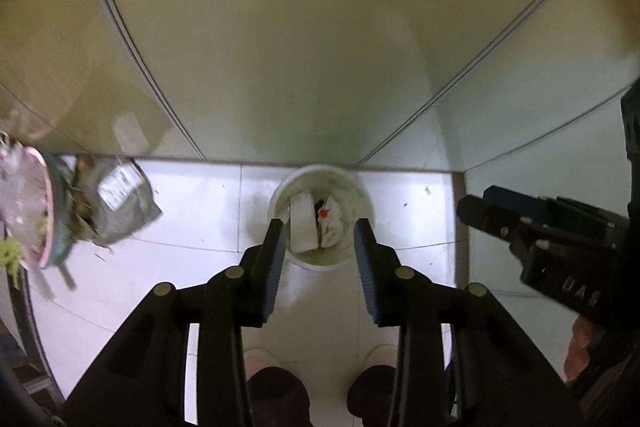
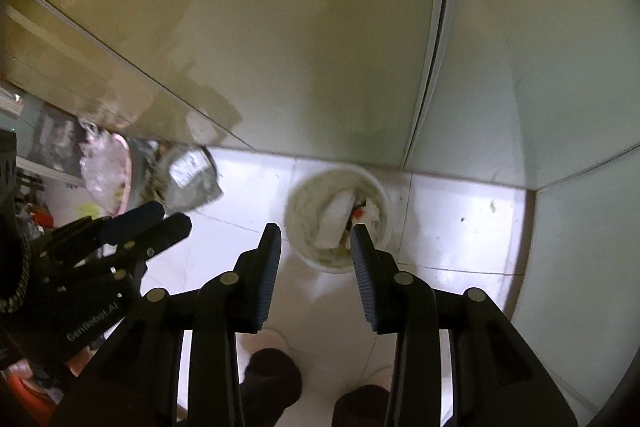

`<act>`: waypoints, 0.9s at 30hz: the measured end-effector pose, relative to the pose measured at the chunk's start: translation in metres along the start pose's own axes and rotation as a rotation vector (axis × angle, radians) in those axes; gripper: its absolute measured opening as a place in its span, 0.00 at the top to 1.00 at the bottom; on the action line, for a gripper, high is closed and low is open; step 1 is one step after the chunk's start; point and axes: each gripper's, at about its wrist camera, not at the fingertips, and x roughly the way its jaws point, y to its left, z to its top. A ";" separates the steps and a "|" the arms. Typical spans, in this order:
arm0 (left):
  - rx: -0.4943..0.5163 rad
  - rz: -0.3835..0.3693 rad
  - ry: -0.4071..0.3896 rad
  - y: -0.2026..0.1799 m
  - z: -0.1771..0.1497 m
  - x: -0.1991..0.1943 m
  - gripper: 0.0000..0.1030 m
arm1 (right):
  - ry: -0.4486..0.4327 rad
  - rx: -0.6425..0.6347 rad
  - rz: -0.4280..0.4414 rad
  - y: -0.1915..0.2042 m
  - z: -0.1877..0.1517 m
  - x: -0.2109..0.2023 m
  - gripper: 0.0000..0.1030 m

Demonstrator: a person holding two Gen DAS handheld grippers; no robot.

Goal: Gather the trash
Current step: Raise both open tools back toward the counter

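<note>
- Right now both grippers hang above the white bin [image 1: 319, 223], pointing steeply down at the floor tiles [image 1: 408, 195].
- Left gripper [image 1: 320, 239]: jaws part-open, nothing between the pads; the bin shows through the gap at frame centre.
- Right gripper [image 2: 316, 243]: same, part-open and empty; bin sits just right of centre in its view.
- Bin stands against the base of the wall panel [image 1: 280, 67], already holding a white box [image 1: 301, 225] and crumpled paper with a red spot [image 1: 330, 221].
- More trash sits lower left in the left view: grey bag [image 1: 120, 203] and a pink-rimmed basket [image 1: 38, 211] with litter around it.
- Judgement: a drop looks done; next is fetching the grey bag.
- Doing it well: open wider before descending, approach the bag from above, pinch a bunched fold not the flat label, keep the other gripper clear.
- Risk: loose bits may spill from the bag.
</note>
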 end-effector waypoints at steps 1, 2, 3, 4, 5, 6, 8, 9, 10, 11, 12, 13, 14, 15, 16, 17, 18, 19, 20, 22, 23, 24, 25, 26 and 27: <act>0.005 0.003 -0.013 -0.004 0.004 -0.020 0.65 | -0.014 -0.002 -0.001 0.006 0.002 -0.015 0.68; 0.011 0.007 -0.024 -0.007 0.008 -0.040 0.65 | -0.036 -0.006 -0.001 0.013 0.007 -0.043 0.68; 0.017 0.011 -0.037 -0.010 0.013 -0.063 0.65 | -0.050 -0.008 -0.003 0.020 0.010 -0.060 0.68; 0.021 0.014 -0.053 -0.013 0.019 -0.088 0.65 | -0.064 -0.010 -0.003 0.025 0.013 -0.078 0.68; 0.024 0.016 -0.065 -0.015 0.022 -0.106 0.65 | -0.083 -0.010 -0.002 0.032 0.018 -0.106 0.68; 0.026 0.016 -0.082 -0.017 0.028 -0.130 0.64 | -0.096 -0.010 -0.001 0.036 0.018 -0.123 0.68; 0.028 0.014 -0.120 -0.022 0.037 -0.173 0.60 | -0.133 -0.008 -0.001 0.048 0.025 -0.169 0.68; 0.030 0.011 -0.150 -0.025 0.043 -0.202 0.60 | -0.151 -0.007 -0.001 0.052 0.027 -0.187 0.68; 0.032 0.009 -0.172 -0.026 0.048 -0.222 0.59 | -0.175 -0.007 -0.002 0.057 0.029 -0.210 0.68; 0.035 0.008 -0.190 -0.027 0.051 -0.240 0.59 | -0.194 -0.008 -0.005 0.062 0.032 -0.226 0.68; 0.039 0.006 -0.214 -0.029 0.056 -0.262 0.59 | -0.217 -0.009 -0.010 0.068 0.034 -0.246 0.68; 0.045 0.004 -0.240 -0.031 0.061 -0.285 0.59 | -0.242 -0.010 -0.018 0.075 0.036 -0.268 0.68; 0.049 0.002 -0.257 -0.031 0.064 -0.300 0.59 | -0.262 -0.010 -0.023 0.083 0.037 -0.281 0.68; 0.061 -0.002 -0.288 -0.033 0.069 -0.326 0.59 | -0.288 -0.008 -0.029 0.089 0.038 -0.298 0.68; 0.069 -0.003 -0.308 -0.034 0.070 -0.339 0.58 | -0.317 -0.005 -0.033 0.095 0.038 -0.318 0.68; 0.079 -0.003 -0.332 -0.034 0.073 -0.356 0.56 | -0.347 -0.001 -0.036 0.100 0.038 -0.336 0.68; 0.091 -0.003 -0.360 -0.035 0.076 -0.374 0.55 | -0.370 0.001 -0.039 0.105 0.039 -0.344 0.68; 0.105 -0.006 -0.389 -0.035 0.079 -0.393 0.53 | -0.404 0.002 -0.044 0.111 0.038 -0.361 0.68; 0.119 -0.010 -0.415 -0.037 0.081 -0.409 0.52 | -0.436 0.003 -0.054 0.118 0.036 -0.375 0.68; 0.146 -0.017 -0.455 -0.033 0.085 -0.435 0.51 | -0.486 0.006 -0.080 0.131 0.036 -0.396 0.68; 0.160 -0.018 -0.477 -0.035 0.087 -0.448 0.48 | -0.508 0.008 -0.091 0.138 0.035 -0.403 0.68; 0.176 -0.017 -0.503 -0.035 0.088 -0.462 0.47 | -0.537 0.011 -0.101 0.143 0.034 -0.414 0.68; 0.188 -0.015 -0.526 -0.036 0.088 -0.472 0.42 | -0.569 0.017 -0.112 0.147 0.032 -0.425 0.68; 0.202 -0.013 -0.554 -0.037 0.088 -0.483 0.39 | -0.597 0.026 -0.122 0.152 0.030 -0.434 0.67; 0.211 -0.010 -0.575 -0.039 0.090 -0.492 0.38 | -0.616 0.030 -0.129 0.158 0.032 -0.437 0.66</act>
